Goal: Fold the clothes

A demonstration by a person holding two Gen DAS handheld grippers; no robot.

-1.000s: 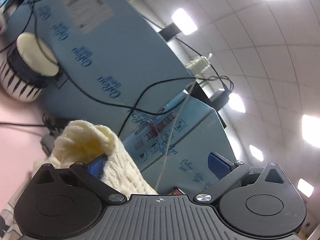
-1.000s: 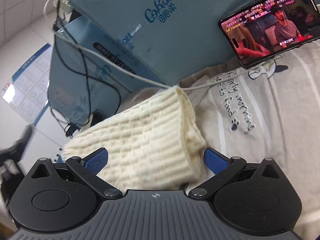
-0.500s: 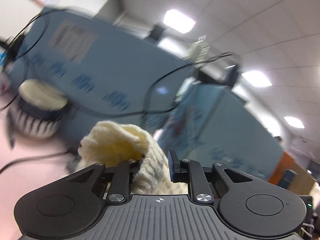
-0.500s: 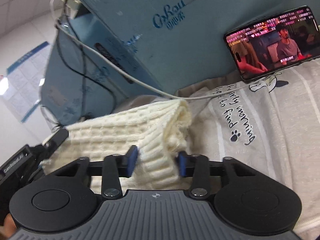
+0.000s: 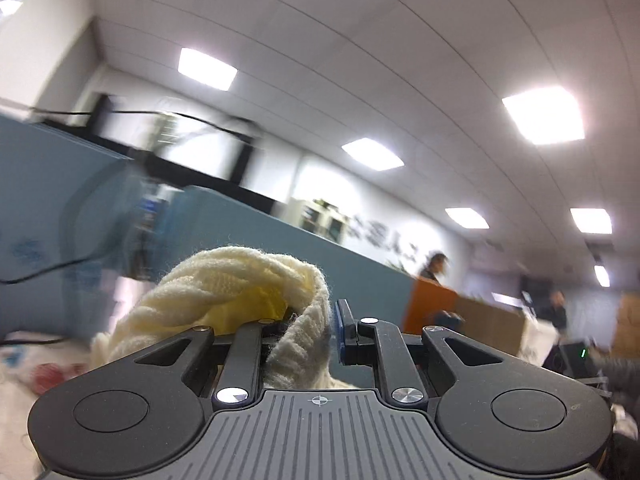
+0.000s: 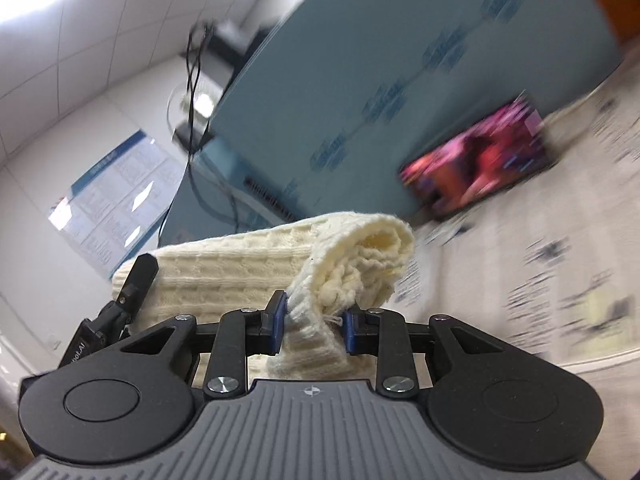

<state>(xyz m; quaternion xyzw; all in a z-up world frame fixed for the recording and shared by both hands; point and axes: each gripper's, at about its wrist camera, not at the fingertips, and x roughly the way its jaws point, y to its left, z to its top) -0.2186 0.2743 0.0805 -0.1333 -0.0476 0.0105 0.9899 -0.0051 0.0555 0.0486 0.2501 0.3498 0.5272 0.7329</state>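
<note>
A cream knitted garment [image 5: 240,292] is held up between both grippers. My left gripper [image 5: 308,336] is shut on one bunched end of it and tilts up toward the ceiling. My right gripper [image 6: 314,326] is shut on the other end of the knit [image 6: 332,264], which folds over above the jaws. The left gripper's black finger [image 6: 136,280] shows in the right wrist view at the knit's far left edge. The rest of the garment is hidden below the grippers.
Blue cardboard boxes [image 6: 380,92] stand behind, with black cables [image 6: 196,64] hanging over them. A phone with a lit screen [image 6: 480,160] leans on the box. A printed pale cloth [image 6: 540,260] covers the surface at right. People stand far off [image 5: 432,268].
Both grippers closed on the knit, then lifted it and tilted upward. The views swung away from the boxes and the phone, and they are blurred by the motion.
</note>
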